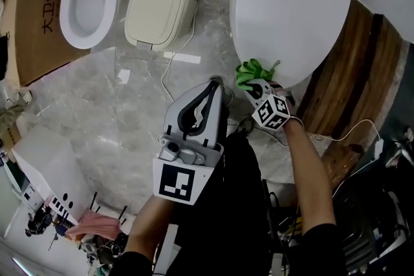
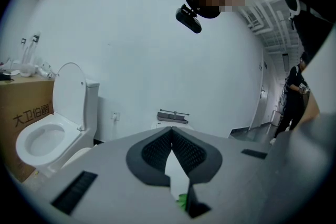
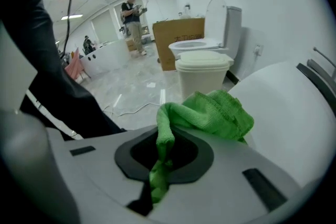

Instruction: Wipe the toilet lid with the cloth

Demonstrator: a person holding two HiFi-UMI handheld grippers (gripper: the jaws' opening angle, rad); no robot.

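Two grippers: right gripper [image 1: 257,86] pinches the cloth [image 1: 248,70] at the toilet lid [image 1: 291,16], six o'clock, to wipe; left gripper [image 1: 213,81] closed, empty.

Left gripper [image 1: 214,83] fingers [image 2: 155,152] pressed together, nothing between; right gripper [image 1: 257,86] fingers clamped on cloth [image 3: 210,113]; left gripper just left of cloth; both forearms bare, extended forward.

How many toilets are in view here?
2. The open toilet at the head view's upper left; the closed toilet at upper right. A white shape at the right edge may be another.
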